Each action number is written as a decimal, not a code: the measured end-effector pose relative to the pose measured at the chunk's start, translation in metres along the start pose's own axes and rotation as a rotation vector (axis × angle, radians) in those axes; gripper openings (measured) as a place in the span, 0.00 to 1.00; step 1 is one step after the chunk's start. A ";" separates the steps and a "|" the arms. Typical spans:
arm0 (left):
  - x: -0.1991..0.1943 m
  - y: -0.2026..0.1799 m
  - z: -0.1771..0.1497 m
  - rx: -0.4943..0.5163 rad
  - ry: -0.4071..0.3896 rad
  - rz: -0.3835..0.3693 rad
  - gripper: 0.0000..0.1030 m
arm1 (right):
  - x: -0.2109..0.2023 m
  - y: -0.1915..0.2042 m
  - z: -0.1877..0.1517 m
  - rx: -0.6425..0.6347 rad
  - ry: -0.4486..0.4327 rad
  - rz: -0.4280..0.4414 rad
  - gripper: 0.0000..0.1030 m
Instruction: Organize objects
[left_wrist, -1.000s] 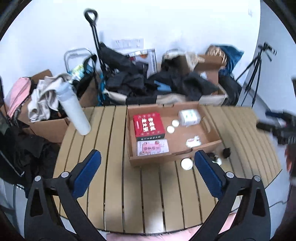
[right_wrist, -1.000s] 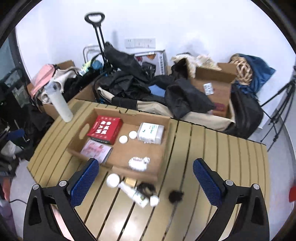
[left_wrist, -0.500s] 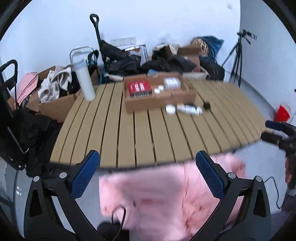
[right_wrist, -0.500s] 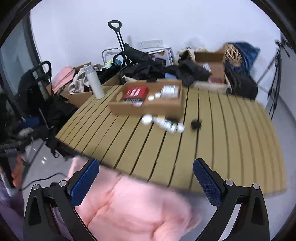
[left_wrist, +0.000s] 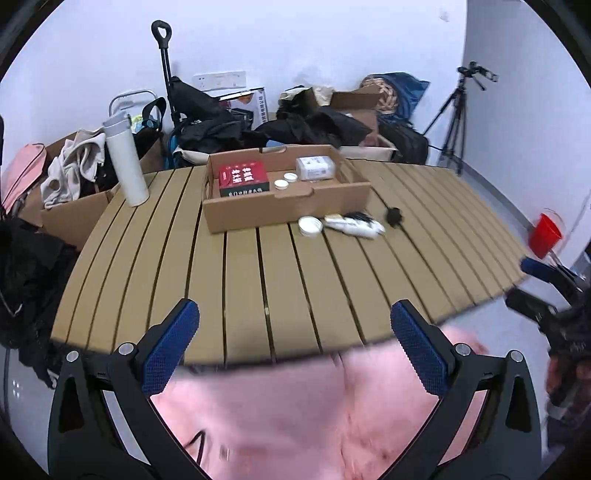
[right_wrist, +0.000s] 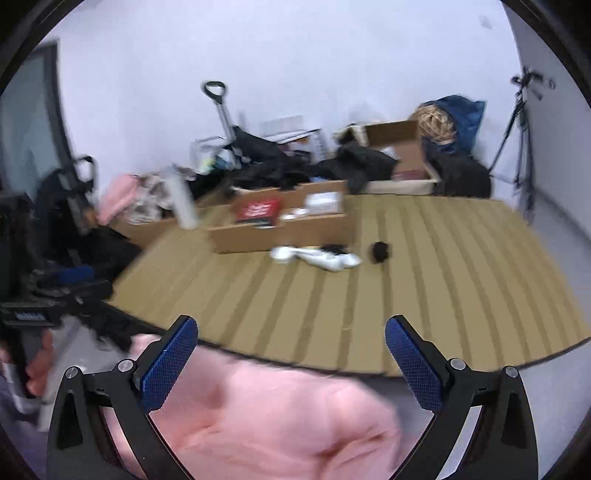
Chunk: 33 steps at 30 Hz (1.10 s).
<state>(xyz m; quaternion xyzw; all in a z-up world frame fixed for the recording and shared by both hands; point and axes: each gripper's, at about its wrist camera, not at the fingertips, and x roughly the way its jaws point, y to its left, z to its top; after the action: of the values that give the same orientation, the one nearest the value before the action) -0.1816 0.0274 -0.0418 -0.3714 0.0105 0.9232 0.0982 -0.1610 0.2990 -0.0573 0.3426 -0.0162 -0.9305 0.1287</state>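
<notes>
A cardboard tray (left_wrist: 284, 210) stands on the slatted wooden table (left_wrist: 277, 280) and holds a red box (left_wrist: 242, 178), two small white jars (left_wrist: 285, 181) and a white packet (left_wrist: 314, 168). In front of it lie a white round jar (left_wrist: 310, 225), a white tube (left_wrist: 354, 225) and a small black object (left_wrist: 394, 215). The tray (right_wrist: 288, 232), tube (right_wrist: 325, 258) and black object (right_wrist: 380, 252) also show in the blurred right wrist view. My left gripper (left_wrist: 295, 354) and right gripper (right_wrist: 290, 358) are both open and empty, held back over the near table edge.
A white bottle (left_wrist: 126, 162) stands at the table's left. Boxes of clothes, black bags and a trolley crowd the wall behind. A tripod (left_wrist: 458, 118) and a red cup (left_wrist: 546, 236) are to the right. A pink garment (left_wrist: 314, 417) fills the foreground below both grippers.
Both grippers pulled back and down from over the tray to beyond the near table edge. The pink garment came into view. The right view is swinging and blurred.
</notes>
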 end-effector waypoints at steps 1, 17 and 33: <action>0.016 -0.002 0.006 0.001 -0.003 -0.015 1.00 | 0.011 -0.007 0.003 -0.006 0.009 -0.016 1.00; 0.254 -0.015 0.056 0.023 0.113 -0.038 0.79 | 0.219 -0.114 0.080 0.009 0.164 -0.087 0.68; 0.226 -0.014 0.056 0.032 0.112 0.016 0.35 | 0.248 -0.121 0.075 0.107 0.207 -0.063 0.36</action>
<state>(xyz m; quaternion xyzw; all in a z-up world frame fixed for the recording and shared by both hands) -0.3763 0.0858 -0.1558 -0.4209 0.0338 0.9014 0.0962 -0.4182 0.3490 -0.1717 0.4436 -0.0418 -0.8915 0.0820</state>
